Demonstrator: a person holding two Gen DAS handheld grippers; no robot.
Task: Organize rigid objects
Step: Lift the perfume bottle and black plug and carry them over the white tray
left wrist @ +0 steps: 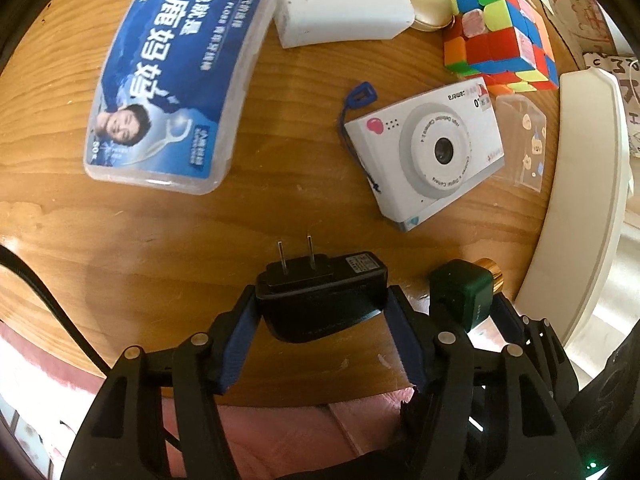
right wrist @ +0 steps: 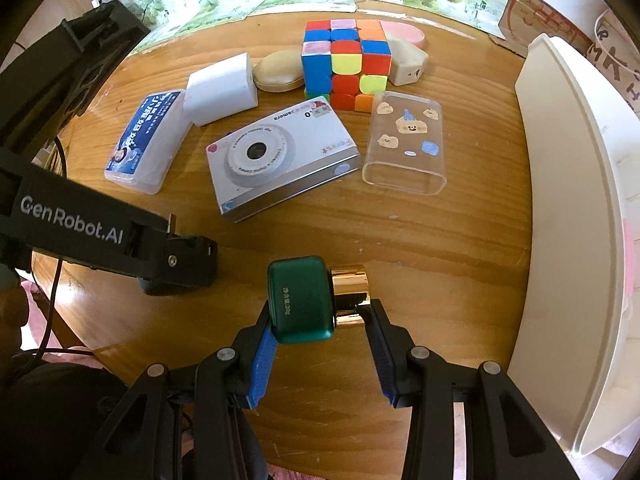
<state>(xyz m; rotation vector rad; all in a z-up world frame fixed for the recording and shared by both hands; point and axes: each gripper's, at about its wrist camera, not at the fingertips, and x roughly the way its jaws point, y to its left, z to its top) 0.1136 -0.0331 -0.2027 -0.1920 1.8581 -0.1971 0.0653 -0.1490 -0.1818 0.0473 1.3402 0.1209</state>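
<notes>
The left gripper (left wrist: 322, 308) is clamped across the black plug adapter (left wrist: 320, 288) near the worktop (left wrist: 280, 208) edge. Just to its right, the right gripper (right wrist: 320, 320) pinches the green bottle (right wrist: 302, 300) lengthwise, likely for the white tray (right wrist: 568, 216).

The black plug adapter (left wrist: 320, 292) sits between the left gripper (left wrist: 320, 312)'s blue-padded fingers (left wrist: 236, 344), pads against its sides, two metal prongs pointing away from the tongs. Just right of it, the green bottle (right wrist: 302, 300) with a shiny gold cap (right wrist: 350, 294) lies on its side between the right gripper (right wrist: 320, 320)'s fingers, cap toward the right finger. Beyond both tongs lies the white toy camera (right wrist: 280, 160), lens up. Left of it rests the clear dental floss box (left wrist: 176, 76) with a blue label; farther out stand a white block (right wrist: 222, 88) and the colourful puzzle cube (right wrist: 346, 64). A clear phone case (right wrist: 406, 148) lies right of the camera.
</notes>
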